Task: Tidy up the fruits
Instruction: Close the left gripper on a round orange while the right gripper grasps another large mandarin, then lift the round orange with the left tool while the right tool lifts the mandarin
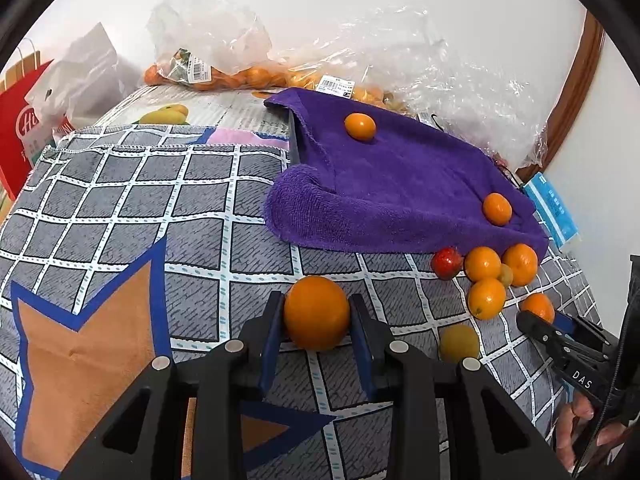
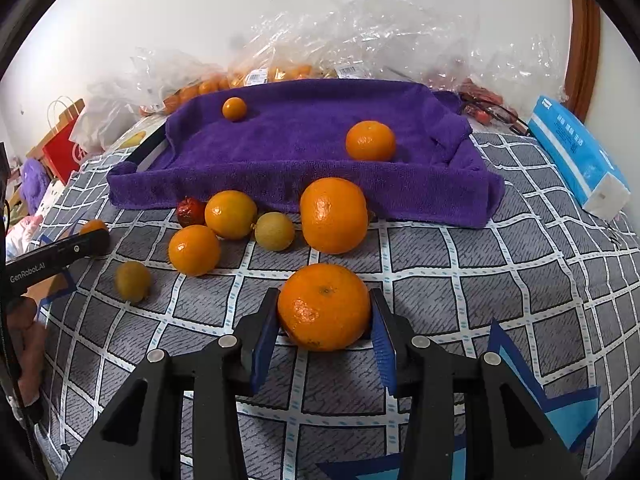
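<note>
A small orange [image 1: 317,312] is pinched by the left gripper [image 1: 317,320], a mandarin [image 2: 324,306] by the right gripper [image 2: 325,320], seemingly destined for the purple-towel-lined tray [image 2: 304,140].

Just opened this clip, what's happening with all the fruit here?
A person is sorting fruit with two handheld grippers. The left gripper has its jaws shut on a small orange, and the right gripper holds a mandarin. Both fruits are low over the checked cloth. Two oranges already sit in the purple towel-lined tray. Several more, with a red fruit and two yellowish ones, lie loose in front of it.
</note>
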The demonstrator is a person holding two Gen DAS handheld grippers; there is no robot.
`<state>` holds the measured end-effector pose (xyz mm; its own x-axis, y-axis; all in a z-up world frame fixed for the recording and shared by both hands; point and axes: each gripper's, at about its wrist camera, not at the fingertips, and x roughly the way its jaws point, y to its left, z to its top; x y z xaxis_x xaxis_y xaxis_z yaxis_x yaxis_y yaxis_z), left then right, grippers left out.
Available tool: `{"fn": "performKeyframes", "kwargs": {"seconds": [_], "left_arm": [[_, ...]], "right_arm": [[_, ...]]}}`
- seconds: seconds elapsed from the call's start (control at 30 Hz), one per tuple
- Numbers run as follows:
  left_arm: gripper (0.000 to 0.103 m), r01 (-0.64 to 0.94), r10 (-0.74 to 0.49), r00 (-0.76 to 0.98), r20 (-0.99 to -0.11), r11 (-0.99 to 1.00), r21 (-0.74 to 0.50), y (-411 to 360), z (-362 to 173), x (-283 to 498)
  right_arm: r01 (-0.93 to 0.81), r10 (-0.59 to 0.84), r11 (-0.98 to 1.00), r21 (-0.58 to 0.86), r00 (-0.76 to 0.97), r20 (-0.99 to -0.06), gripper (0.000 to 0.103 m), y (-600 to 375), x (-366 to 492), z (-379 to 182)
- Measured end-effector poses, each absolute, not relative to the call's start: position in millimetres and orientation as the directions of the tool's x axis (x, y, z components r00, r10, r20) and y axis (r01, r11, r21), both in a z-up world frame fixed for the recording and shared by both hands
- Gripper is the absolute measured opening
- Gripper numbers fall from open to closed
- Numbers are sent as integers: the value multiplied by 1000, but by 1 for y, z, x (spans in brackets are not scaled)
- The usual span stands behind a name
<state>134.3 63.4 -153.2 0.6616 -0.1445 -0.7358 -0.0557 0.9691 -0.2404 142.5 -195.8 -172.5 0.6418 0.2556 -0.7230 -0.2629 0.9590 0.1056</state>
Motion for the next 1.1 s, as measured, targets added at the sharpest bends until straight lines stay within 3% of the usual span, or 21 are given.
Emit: {"fn": "performKeyframes", "kwargs": {"seconds": [0.4, 0.67, 1.1], "left_arm": [[32, -51, -140, 662, -737, 972, -230, 61, -153, 134], [30, -48, -176, 675, -717, 958, -281, 68, -153, 129], [30, -31, -125, 775, -619, 972, -234, 64, -132, 107]], "right_arm": [[-263, 194, 965, 21, 654, -731, 43, -186, 141, -172], [-227, 191, 973, 47, 668, -719, 43, -193, 141, -171], [-209, 218, 973, 94, 725, -653, 42, -208, 129, -160]]}}
